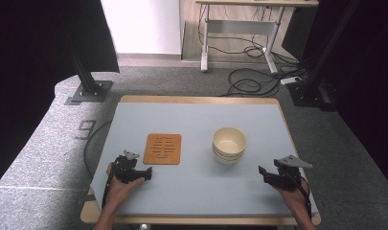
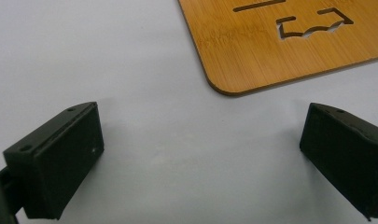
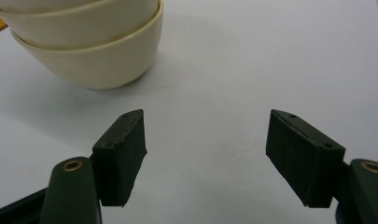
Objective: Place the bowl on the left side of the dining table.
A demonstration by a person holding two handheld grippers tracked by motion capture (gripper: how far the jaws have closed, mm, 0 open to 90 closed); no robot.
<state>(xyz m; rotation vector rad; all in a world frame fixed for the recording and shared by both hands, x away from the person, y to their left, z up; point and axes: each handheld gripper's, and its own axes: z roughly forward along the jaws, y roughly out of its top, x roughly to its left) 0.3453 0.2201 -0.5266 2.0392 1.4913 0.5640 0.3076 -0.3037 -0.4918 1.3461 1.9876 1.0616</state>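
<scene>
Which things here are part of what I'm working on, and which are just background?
In play:
- bamboo mat, nearest the open left gripper
- stacked cream bowls, nearest the open right gripper

Just lying about:
- cables on the floor beyond the table
- desk at the back
- black stand base on the carpet

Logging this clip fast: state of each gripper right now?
Left gripper: open, empty, near the mat.
Right gripper: open, empty, near the bowls.
</scene>
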